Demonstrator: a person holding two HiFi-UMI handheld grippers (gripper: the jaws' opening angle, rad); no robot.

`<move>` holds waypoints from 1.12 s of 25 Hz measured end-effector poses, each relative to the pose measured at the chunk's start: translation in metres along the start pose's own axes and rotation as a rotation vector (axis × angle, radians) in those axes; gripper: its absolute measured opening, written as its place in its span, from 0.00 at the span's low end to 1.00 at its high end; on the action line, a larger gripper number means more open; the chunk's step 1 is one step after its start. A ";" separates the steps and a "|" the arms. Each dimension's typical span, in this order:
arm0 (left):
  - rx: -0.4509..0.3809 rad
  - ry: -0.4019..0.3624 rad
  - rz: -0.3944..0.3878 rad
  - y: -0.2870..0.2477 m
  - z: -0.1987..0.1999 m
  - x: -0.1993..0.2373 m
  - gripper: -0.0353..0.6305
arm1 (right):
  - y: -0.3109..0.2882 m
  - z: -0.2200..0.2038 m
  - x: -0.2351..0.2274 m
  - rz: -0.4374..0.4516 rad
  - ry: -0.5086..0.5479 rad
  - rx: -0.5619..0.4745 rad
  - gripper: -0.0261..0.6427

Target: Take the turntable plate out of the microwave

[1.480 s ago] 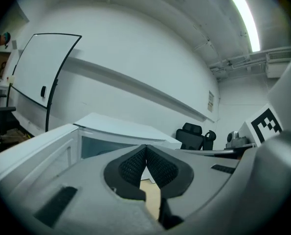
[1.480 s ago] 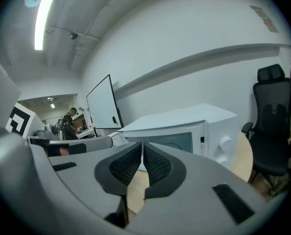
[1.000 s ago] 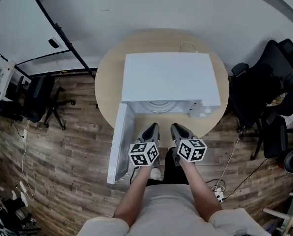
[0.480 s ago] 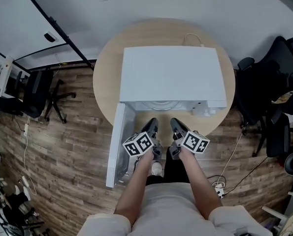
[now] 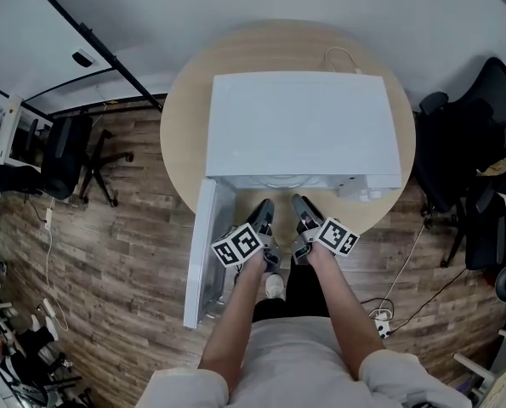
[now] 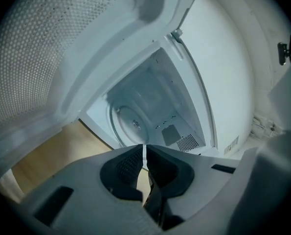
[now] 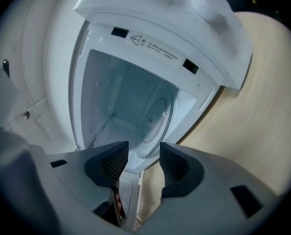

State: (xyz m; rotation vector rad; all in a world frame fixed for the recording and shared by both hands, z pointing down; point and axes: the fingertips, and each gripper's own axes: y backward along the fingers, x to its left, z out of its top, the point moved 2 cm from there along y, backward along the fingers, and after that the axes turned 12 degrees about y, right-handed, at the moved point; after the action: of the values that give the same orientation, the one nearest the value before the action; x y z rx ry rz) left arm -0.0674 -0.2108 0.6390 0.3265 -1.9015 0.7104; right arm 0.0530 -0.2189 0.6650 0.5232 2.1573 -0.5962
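White microwave (image 5: 304, 121) stands on a round, light wood table (image 5: 184, 117), with its door (image 5: 203, 253) swung fully open. The door lies just to the outer side of the left gripper (image 5: 264, 213). The open cavity faces both grippers directly.

Left gripper: the jaws are closed, pad against pad, with only a thin seam showing between them and nothing held. The tips stand short of the cavity opening, not touching the microwave. The perforated inner face of the door runs close along this gripper's left side.

Right gripper (image 5: 299, 206): the jaws have just been opening and now stand well apart. Nothing is clamped between them and the pads press on nothing. The tips are just outside the cavity opening, beside the left gripper and level with it.

Turntable plate (image 7: 155, 124): a clear glass disc, seated flat on the cavity floor with its centre hub visible. It lies straight ahead of both grippers, beyond the jaw tips and apart from them. In the right gripper view its near rim shows through the gap between the open jaws. In the left gripper view it sits just above and beyond the closed tips.

A vent grille (image 6: 187, 142) is set in the cavity wall, ahead of the left gripper and to the right of the plate. A warning label (image 7: 152, 44) is fixed to the front frame of the microwave, ahead of the right gripper.
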 end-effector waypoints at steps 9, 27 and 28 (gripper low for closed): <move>0.022 -0.045 0.020 0.000 -0.001 0.004 0.08 | -0.026 -0.008 -0.017 0.002 -0.067 -0.006 0.33; 0.090 -0.223 0.066 0.000 -0.019 0.001 0.08 | -0.040 -0.012 -0.038 0.049 -0.283 -0.140 0.27; 0.091 -0.226 0.066 0.000 -0.020 0.001 0.08 | -0.040 -0.013 -0.039 0.050 -0.294 -0.147 0.26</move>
State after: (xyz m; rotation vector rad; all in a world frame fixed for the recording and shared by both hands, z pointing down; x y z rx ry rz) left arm -0.0532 -0.1986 0.6456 0.4179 -2.1052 0.8349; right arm 0.0458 -0.2499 0.7122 0.3826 1.8860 -0.4519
